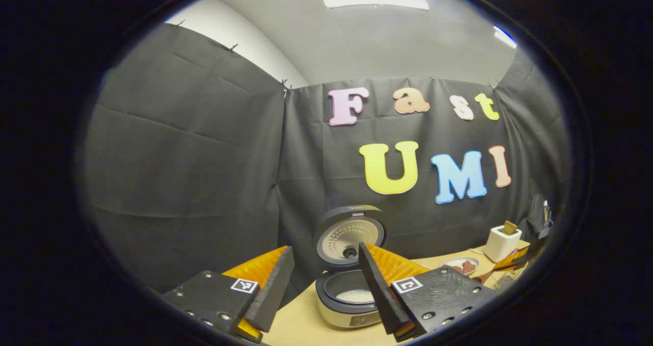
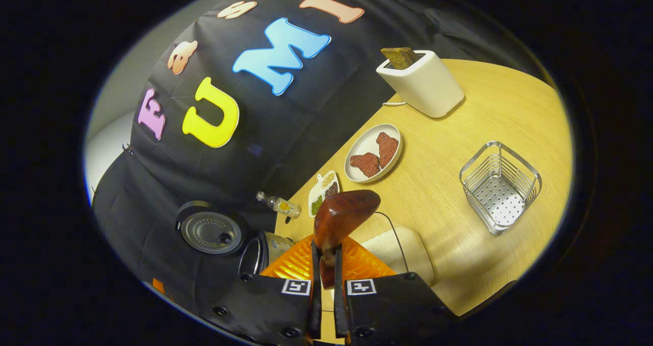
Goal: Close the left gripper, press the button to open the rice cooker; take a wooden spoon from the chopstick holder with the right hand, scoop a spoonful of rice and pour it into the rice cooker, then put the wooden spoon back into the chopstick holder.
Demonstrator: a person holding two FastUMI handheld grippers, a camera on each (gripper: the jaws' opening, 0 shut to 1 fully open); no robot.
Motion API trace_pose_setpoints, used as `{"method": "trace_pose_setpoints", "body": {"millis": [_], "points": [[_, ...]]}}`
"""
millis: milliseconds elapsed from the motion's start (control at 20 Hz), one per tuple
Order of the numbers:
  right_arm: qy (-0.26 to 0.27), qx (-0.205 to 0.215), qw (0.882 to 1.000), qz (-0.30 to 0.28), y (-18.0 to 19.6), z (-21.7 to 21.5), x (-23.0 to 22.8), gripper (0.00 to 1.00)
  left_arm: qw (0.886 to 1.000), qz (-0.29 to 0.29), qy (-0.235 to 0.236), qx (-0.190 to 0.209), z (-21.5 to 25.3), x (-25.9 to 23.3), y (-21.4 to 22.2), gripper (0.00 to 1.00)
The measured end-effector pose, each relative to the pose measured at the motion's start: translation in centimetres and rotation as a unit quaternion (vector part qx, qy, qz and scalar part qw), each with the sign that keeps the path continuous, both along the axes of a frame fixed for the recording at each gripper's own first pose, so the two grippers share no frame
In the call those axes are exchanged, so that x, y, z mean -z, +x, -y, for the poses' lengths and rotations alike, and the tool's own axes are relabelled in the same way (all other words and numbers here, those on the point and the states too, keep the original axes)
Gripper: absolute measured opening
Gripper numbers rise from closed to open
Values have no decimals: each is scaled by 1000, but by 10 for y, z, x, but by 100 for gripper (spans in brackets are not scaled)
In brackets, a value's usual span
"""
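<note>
Pale wooden table (image 2: pixel 490 101) backed by black cloth wall, ceiling light overhead. Rice cooker (image 1: pixel 352 297) stands at the table's near-left end, lid (image 1: pixel 349 236) swung fully up; inner pot shows a pale layer at the bottom, probably rice or water, cannot tell which. So the button step reads as done. Left gripper (image 1: pixel 319 285) hangs just short of the cooker, jaws apart, nothing between them. Right gripper (image 2: pixel 326 279) has its jaws together on the handle of the wooden spoon (image 2: pixel 344 216), bowl end pointing forward and up; whether the bowl carries rice cannot be told from this side. In the right gripper view the spoon sits above a white container (image 2: pixel 403 254) with a thin wire bail, contents pale, likely the rice supply. My reading: the scooping or carrying step is in hand. Next move calls for keeping the spoon bowl level, travelling left to the open cooker, and tipping over the pot, clear of the raised lid. Wire chopstick holder (image 2: pixel 500 188) stands empty, well apart to the right. Plate (image 2: pixel 373 153) holds two reddish-brown pieces; small tray (image 2: pixel 323 192) holds green and dark grains; small bottle (image 2: pixel 279 204) lies on its side; toaster (image 2: pixel 421 83) has a brown slice in its slot.
</note>
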State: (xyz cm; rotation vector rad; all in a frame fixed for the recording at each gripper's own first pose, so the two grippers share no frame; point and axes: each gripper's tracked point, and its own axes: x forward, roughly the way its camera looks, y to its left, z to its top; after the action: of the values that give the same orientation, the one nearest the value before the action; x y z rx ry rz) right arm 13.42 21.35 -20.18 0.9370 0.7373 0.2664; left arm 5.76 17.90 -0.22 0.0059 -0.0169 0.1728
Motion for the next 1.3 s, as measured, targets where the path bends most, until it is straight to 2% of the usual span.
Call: {"method": "trace_pose_setpoints", "body": {"millis": [250,350,550,650,750,800,850,1300], "points": [[49,11,999,-1,6,-3,-21,12,1000,1,-2,-3,-2,-2,-3,78],[65,13,998,1,7,-6,-31,8,1000,2,-1,-6,-3,-1,-3,78],[82,9,997,10,12,-16,-50,7,1000,4,-1,-13,-5,-1,-6,78],[91,4,996,14,16,-23,-60,12,1000,4,-3,-17,-7,-1,-8,78],[101,-1,995,19,20,-34,-69,12,1000,3,-4,-21,-8,0,-10,78],[106,-5,994,22,21,-40,-75,8,1000,1,-5,-24,-9,0,-11,78],[109,-9,994,25,24,-46,-79,12,1000,1,-6,-26,-9,0,-12,78],[129,-45,990,43,37,-106,-107,11,998,-8,-16,-62,-26,11,-29,78]]}}
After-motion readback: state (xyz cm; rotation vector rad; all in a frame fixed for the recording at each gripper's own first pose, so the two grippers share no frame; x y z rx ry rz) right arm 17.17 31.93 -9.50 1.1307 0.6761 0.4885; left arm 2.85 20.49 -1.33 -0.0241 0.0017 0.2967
